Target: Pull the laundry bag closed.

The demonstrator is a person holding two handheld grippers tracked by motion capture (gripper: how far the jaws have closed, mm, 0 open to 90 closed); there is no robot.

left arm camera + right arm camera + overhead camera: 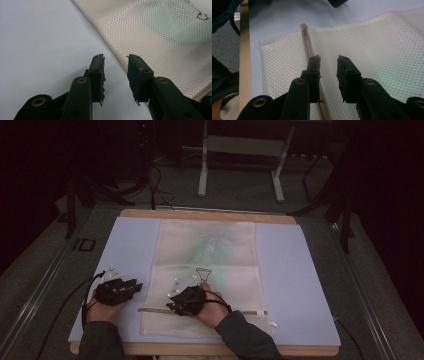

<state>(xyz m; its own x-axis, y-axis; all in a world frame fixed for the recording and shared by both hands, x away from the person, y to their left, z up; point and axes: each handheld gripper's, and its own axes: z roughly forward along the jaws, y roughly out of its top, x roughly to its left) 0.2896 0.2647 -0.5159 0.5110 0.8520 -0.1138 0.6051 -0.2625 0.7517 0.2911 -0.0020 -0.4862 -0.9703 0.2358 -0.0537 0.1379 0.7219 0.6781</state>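
- Cream mesh bag (205,270) lying flat at the centre of the high view, on a pale blue mat (310,285) covering the wooden worktop (207,215)
- Faint green item (212,245) visible through the mesh toward 12 o'clock, with a thin wire hanger hook (202,274) showing just below it
- Zipper (235,311) running straight across the bag toward 6 o'clock, from 9 to 3 o'clock, its white pull tab (260,312) at the 3 o'clock end
- Left hand-held gripper (131,285) at 8 o'clock in the high view, resting over bare mat just beside the bag's 9 o'clock edge
- In the left gripper view, left hand-held gripper (115,75) with jaws parted and nothing between them, mesh bag (162,37) spreading from 12 to 3 o'clock
- Right hand-held gripper (172,305) over the bag near 6 o'clock in the high view, right on the zipper line
- In the right gripper view, right hand-held gripper (328,77) with jaws spread apart and empty, zipper (308,47) passing under the jaw at 9 o'clock and ending at the bag's edge toward 11 o'clock
- Dark sleeve (250,337) and hand (215,307) entering from 6 o'clock
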